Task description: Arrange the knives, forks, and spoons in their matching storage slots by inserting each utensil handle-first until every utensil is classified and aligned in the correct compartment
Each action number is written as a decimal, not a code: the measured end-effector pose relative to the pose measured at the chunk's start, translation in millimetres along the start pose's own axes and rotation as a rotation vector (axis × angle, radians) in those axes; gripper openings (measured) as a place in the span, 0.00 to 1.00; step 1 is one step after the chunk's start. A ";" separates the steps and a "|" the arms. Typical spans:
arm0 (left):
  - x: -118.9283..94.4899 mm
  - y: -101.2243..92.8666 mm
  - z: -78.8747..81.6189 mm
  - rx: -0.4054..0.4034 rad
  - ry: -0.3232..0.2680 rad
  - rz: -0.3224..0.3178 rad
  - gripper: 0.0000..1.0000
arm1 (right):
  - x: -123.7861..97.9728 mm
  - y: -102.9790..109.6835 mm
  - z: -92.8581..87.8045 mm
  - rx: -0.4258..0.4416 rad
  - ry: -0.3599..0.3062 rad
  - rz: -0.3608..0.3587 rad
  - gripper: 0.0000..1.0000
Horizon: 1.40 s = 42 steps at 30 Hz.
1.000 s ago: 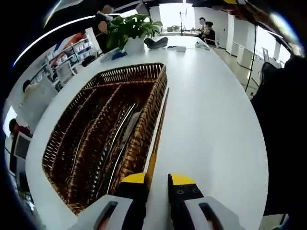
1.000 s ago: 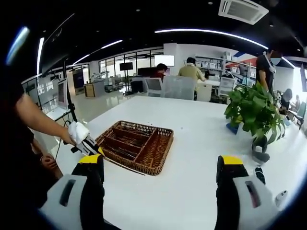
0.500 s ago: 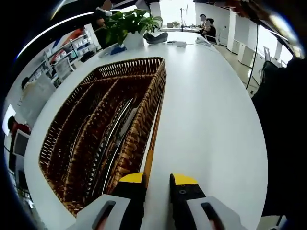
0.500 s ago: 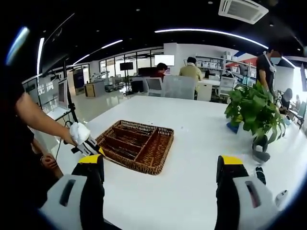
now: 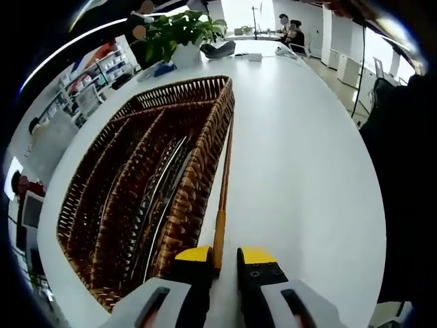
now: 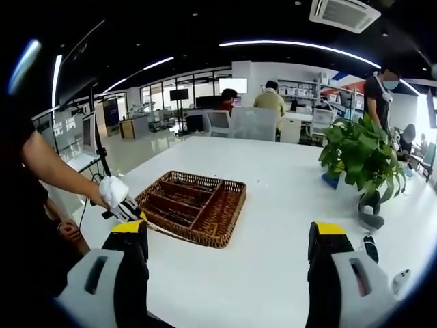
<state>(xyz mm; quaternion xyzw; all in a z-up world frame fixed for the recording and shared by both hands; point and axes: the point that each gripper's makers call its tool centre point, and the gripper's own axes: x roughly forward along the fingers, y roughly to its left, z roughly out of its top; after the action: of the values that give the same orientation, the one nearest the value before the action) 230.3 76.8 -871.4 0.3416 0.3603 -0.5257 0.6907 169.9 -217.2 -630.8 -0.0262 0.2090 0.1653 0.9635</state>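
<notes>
A brown wicker basket with long compartments lies on the white table. Several metal utensils lie in its middle slots. My left gripper is shut on the orange-brown handle of a slim long utensil. That utensil runs along the outside of the basket's right wall. In the right gripper view the basket sits left of centre, with the left gripper at its near left corner. My right gripper stands wide open above the table, with nothing between its fingers.
A potted plant and a dark object stand at the table's right in the right gripper view. The plant is beyond the basket's far end. A person's arm reaches in from the left. People sit at desks behind.
The left gripper has shifted slightly along the basket's side with the slim utensil, and less of the utensil shows past the basket's corner in the right gripper view. The right gripper has stayed still.
</notes>
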 end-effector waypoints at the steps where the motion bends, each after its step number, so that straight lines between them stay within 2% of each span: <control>1: -0.5 -0.7 -2.1 -0.013 0.015 -0.005 0.07 | -0.2 0.2 -0.2 -0.001 0.001 0.000 0.99; 11: 1.9 -9.0 1.9 0.008 0.024 -0.046 0.05 | 0.7 -0.7 -7.2 -0.007 0.017 0.004 0.99; 14: 2.2 -10.8 3.5 -0.022 0.033 -0.065 0.05 | 2.3 -1.0 -7.9 -0.007 0.019 0.008 0.99; 17: 3.9 -13.0 9.5 -0.039 0.017 -0.082 0.17 | 3.1 -1.5 -8.2 -0.008 0.020 0.010 0.99; 18: 4.6 -12.6 10.6 -0.036 0.018 -0.078 0.18 | 3.5 -1.6 -8.7 -0.008 0.022 0.012 0.99; 21: 8.7 -10.2 15.6 -0.038 0.022 -0.074 0.16 | 5.2 -1.6 -11.8 -0.006 0.031 0.015 0.99; 29: 19.4 -13.8 37.1 -0.054 0.002 -0.115 0.13 | 9.4 0.8 -14.1 -0.007 0.042 0.024 0.99; 34: 22.4 -9.6 39.1 -0.039 0.008 -0.105 0.05 | 10.7 -0.1 -13.5 -0.005 0.043 0.021 0.99; 36: 22.3 -9.9 39.4 -0.036 0.004 -0.111 0.05 | 11.2 -0.4 -13.6 -0.005 0.044 0.020 0.99; 38: 22.5 -10.7 39.3 0.010 0.007 -0.106 0.04 | 12.5 -0.1 -13.6 -0.003 0.045 0.020 0.99; 42: 21.9 -12.0 38.7 0.013 0.016 -0.112 0.04 | 17.4 1.4 -12.8 -0.009 0.051 0.025 0.99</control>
<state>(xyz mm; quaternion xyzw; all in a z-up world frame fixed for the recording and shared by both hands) 228.1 30.8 -871.7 0.3297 0.3810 -0.5632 0.6549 179.3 -212.1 -649.6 -0.0320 0.2330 0.1775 0.9556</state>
